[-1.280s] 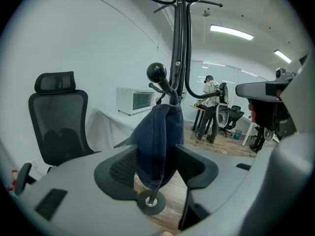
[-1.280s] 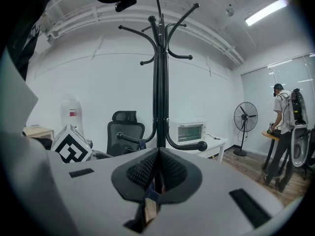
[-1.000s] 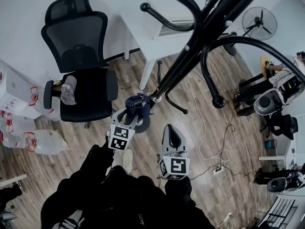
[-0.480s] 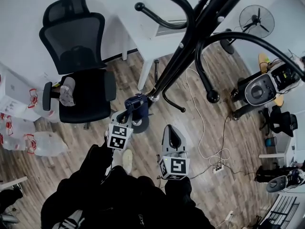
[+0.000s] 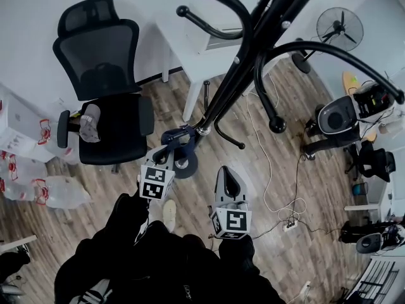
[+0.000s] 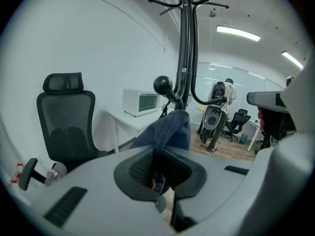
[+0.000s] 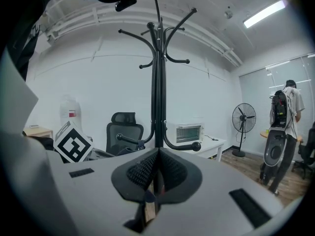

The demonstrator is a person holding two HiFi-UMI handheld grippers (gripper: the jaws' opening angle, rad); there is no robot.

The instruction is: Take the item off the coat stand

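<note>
The right hand-held gripper is clenched with nothing between its jaws. Beside it, the left hand-held gripper has just been closing and now grasps the blue fabric item. That item hangs on a low hook of the black coat stand.

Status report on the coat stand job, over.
Left gripper just closed, fingers pinching the blue cloth item. Right gripper shut, empty. Cloth not yet off black metal coat stand's low ball-tipped hook, which could snag it.
</note>
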